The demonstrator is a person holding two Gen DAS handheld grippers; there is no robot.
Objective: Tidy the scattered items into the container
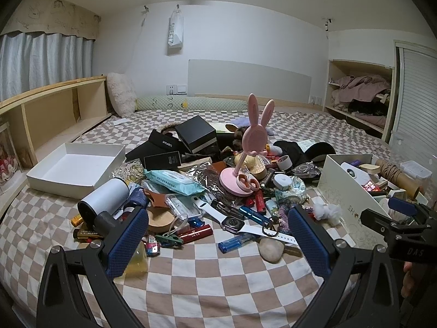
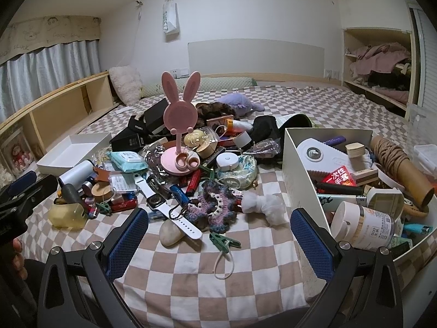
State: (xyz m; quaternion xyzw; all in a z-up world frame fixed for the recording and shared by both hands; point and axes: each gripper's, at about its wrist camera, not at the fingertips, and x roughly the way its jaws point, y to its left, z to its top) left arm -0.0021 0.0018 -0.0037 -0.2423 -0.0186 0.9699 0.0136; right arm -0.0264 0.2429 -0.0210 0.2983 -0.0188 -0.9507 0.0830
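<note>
A heap of small items lies on the checkered bed: a pink rabbit-ear stand (image 1: pixel 252 147) (image 2: pixel 179 125), a white smartwatch (image 1: pixel 235 222) (image 2: pixel 161 202), a smooth stone (image 1: pixel 270 248) (image 2: pixel 170 233), a green clip (image 2: pixel 224 242), a crocheted scrunchie (image 2: pixel 215 207), lighters and batteries. The cream container (image 2: pixel 296 164) (image 1: pixel 344 191) at the right holds several items. My left gripper (image 1: pixel 218 242) is open and empty above the bed in front of the heap. My right gripper (image 2: pixel 220 243) is open and empty, over the green clip.
An empty white box lid (image 1: pixel 73 166) (image 2: pixel 68 153) sits left of the heap. A wooden shelf (image 1: pixel 54 109) runs along the left wall. An open closet (image 1: pixel 360 98) is at the far right. Pillows lie at the headboard.
</note>
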